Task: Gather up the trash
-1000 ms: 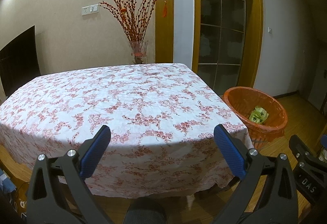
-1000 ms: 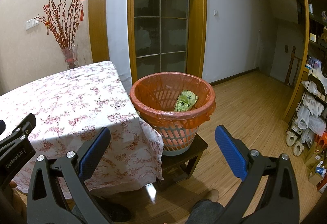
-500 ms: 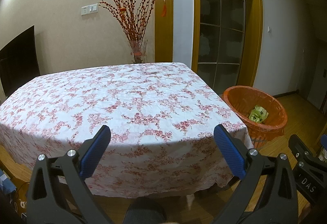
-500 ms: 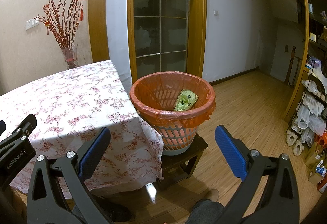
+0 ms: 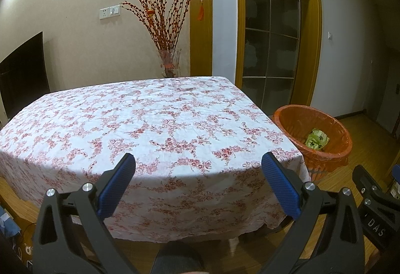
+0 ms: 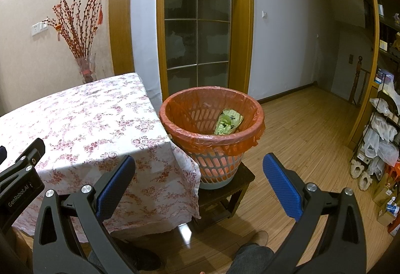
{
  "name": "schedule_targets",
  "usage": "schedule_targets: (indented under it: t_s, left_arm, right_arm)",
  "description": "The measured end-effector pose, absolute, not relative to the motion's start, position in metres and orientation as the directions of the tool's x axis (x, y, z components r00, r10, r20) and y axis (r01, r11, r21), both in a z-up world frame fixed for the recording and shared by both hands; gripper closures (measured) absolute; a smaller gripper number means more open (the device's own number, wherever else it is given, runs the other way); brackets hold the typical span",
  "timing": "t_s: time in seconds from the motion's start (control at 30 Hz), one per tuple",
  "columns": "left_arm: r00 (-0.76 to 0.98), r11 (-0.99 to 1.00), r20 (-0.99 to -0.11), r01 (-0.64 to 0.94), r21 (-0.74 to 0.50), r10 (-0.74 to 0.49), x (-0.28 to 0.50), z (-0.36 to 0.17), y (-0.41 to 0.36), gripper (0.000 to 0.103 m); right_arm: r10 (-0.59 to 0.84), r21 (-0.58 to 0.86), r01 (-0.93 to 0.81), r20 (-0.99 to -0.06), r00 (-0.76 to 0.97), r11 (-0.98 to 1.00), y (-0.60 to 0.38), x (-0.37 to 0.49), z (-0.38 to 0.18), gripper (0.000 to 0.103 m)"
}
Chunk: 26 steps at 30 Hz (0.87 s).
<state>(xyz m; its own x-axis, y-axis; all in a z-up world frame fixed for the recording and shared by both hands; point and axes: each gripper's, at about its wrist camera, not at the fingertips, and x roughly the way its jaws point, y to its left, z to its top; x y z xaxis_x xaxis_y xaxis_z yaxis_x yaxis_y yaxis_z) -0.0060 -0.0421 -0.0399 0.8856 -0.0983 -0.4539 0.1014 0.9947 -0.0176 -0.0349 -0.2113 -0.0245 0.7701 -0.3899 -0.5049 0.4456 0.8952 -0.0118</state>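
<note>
A waste basket with an orange liner stands on a low dark stool by the table's right corner. A crumpled green wrapper lies inside it. The basket and wrapper also show at the right of the left wrist view. My left gripper is open and empty, held before the near edge of the table with its floral cloth. My right gripper is open and empty, held back from the basket and above the floor.
A glass vase of red branches stands behind the table's far edge. A glazed door is behind the basket. A rack with bags and boxes lines the right wall. Wood floor lies between them.
</note>
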Motion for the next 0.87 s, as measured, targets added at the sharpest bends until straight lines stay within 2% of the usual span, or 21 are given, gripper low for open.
schedule_targets:
  t_s: [0.87]
  left_arm:
    - [0.876, 0.994, -0.471, 0.104, -0.025, -0.104, -0.0044, -0.0409, -0.0426, 0.004]
  right_arm:
    - [-0.383, -0.012, 0.439, -0.51, 0.77, 0.898, -0.2088, -0.0363, -0.0262, 0.002]
